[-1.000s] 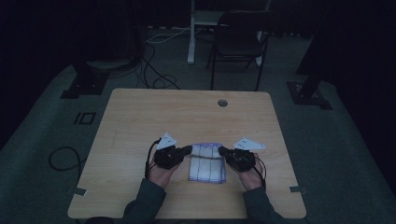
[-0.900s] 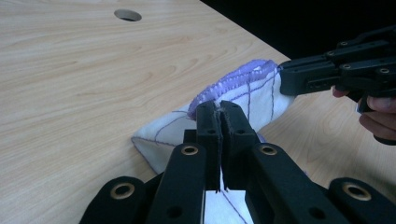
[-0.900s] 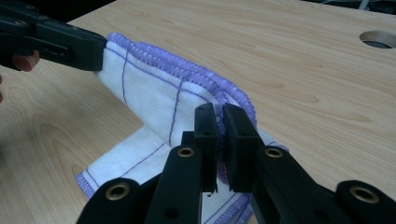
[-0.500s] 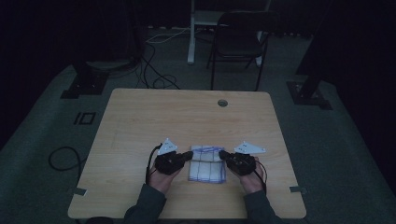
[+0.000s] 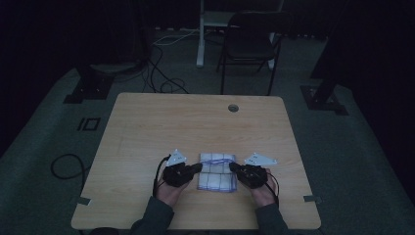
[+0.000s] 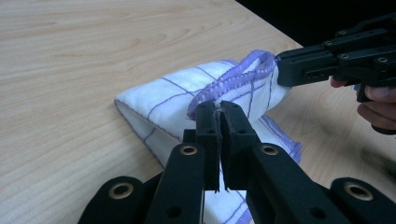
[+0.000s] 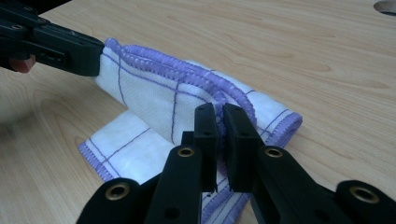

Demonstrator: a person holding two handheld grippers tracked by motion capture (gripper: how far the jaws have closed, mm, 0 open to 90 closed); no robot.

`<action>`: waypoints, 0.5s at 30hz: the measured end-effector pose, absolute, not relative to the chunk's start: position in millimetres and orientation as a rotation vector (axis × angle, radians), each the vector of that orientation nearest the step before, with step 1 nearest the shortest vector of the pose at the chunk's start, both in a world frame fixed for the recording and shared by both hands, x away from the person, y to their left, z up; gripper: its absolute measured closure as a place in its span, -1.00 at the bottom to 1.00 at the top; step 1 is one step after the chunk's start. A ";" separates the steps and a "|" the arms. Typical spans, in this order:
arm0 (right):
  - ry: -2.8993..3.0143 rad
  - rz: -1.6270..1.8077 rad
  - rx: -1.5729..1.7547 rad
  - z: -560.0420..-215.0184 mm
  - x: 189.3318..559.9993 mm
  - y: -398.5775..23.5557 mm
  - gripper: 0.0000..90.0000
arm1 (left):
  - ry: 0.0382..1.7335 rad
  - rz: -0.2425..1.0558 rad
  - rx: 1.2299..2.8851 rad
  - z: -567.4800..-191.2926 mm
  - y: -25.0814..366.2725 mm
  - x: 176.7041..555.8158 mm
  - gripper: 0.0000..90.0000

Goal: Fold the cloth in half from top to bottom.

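Around the wooden counter [image 5: 147, 127] the room is dark: a chair [image 5: 249, 44] stands beyond the far edge, cables [image 5: 161, 73] trail over the floor, and a round grommet hole [image 5: 233, 107] sits near the counter's far side; nothing lies between the tools and the cloth. The left tool [image 6: 219, 109] has its jaws pressed together on the purple hem of the white checked cloth [image 5: 217, 172], and the right tool [image 7: 221, 112] pinches the same hem at the opposite end. The cloth lies near the counter's near edge, between both hands, folded over, its lifted edge stretched taut between the two tools, running left to right.
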State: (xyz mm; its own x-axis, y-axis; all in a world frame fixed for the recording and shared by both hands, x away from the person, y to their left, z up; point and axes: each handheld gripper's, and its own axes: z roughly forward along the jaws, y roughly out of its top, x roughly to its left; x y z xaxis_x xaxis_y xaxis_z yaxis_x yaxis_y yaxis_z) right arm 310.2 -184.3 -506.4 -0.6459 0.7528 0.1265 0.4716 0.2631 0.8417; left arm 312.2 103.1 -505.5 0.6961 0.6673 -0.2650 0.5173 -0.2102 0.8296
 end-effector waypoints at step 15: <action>2.271 1.276 1.105 -513.8 303.7 -181.5 0.71 | 0.950 0.183 1.877 -509.0 105.5 315.8 0.83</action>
